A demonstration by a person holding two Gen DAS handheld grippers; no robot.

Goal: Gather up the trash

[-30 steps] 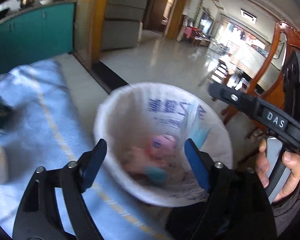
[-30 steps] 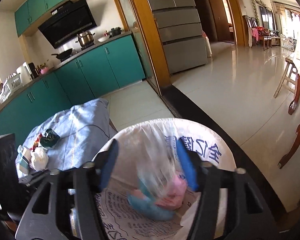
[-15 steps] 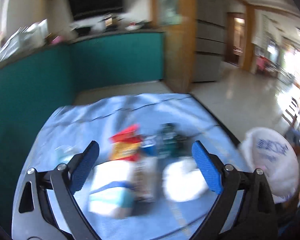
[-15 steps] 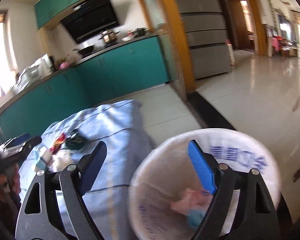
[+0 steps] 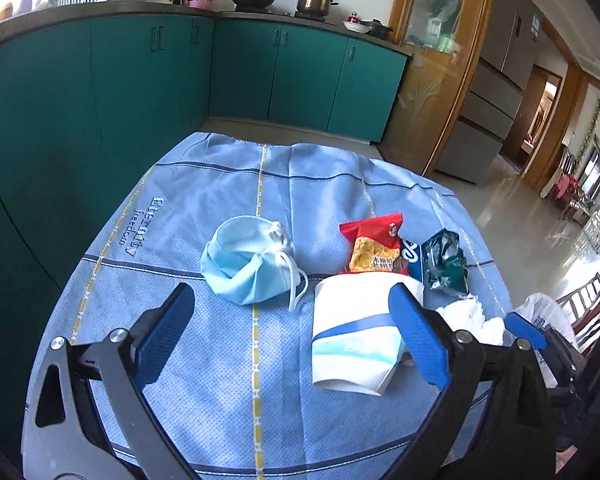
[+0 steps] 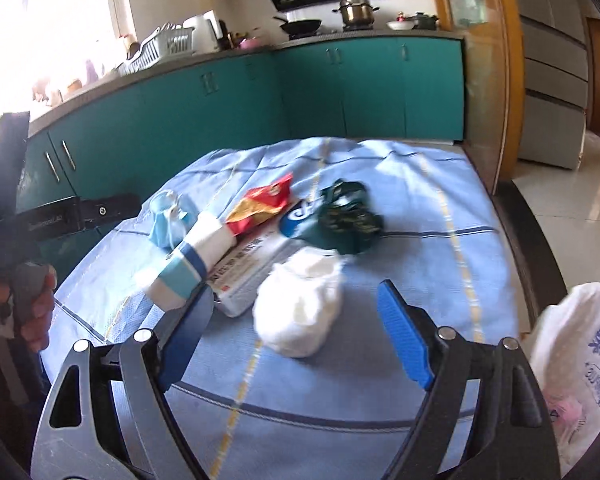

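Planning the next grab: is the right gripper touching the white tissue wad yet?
Apart. In the right wrist view the open right gripper frames the white tissue wad, with blue cloth visible between each finger and the wad.

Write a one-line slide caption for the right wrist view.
Open right claw hovers over a white wad among trash on a blue cloth.

On the tablecloth (image 5: 228, 380), the mask (image 5: 248, 266) lies left of the cup (image 5: 352, 344), snack packet (image 5: 376, 250) behind, seemingly touching.
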